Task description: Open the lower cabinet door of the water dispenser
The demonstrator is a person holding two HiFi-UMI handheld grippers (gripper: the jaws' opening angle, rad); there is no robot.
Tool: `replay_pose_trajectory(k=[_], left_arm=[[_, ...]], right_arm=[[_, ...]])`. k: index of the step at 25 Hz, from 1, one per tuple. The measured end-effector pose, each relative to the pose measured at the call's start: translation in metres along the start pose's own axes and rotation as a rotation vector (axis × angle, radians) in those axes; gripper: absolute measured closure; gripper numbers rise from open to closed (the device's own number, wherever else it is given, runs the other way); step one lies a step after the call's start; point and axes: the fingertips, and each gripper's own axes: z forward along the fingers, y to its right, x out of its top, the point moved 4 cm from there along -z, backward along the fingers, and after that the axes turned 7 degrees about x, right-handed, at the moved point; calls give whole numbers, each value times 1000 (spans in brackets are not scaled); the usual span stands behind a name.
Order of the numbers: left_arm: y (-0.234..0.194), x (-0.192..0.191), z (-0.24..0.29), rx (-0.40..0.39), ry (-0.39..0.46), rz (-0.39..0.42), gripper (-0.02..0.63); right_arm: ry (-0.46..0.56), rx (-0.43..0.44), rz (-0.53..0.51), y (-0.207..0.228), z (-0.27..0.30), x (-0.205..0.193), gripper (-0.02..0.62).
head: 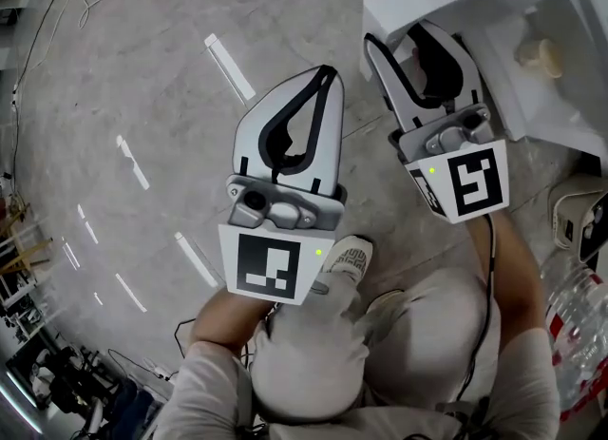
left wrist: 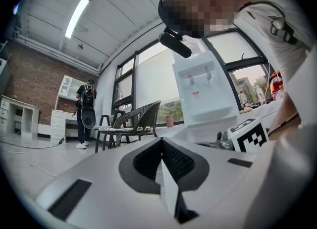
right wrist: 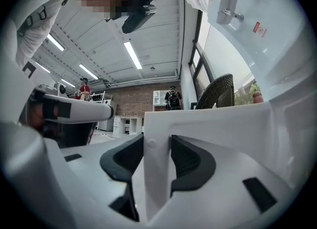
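Opening step, apparently: right tongs (right wrist: 157, 141) clamp the cabinet door (right wrist: 223, 124) edge; left tongs (left wrist: 161, 144) closed, empty. Next: swing door outward.

I see the white lower cabinet door (right wrist: 213, 119) of the water dispenser (right wrist: 257, 30) standing open. Its thin side edge is upright. The right gripper (right wrist: 157, 141) has that edge pinched between its dark pads.
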Motion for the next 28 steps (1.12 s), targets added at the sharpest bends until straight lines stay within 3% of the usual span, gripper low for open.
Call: replay_pose_trajectory(k=[8, 16, 24, 28], left_arm=[[-5, -4, 8, 21, 2, -28, 601], [10, -1, 12, -15, 10, -23, 601], [41, -4, 22, -81, 15, -22, 601], [60, -7, 28, -112, 18, -34, 601]], right_arm=[[-3, -15, 4, 4, 20, -2, 419], [1, 5, -1, -1, -10, 1, 434], [-10, -72, 60, 13, -75, -2, 555], [-2, -130, 71, 20, -109, 4, 573]])
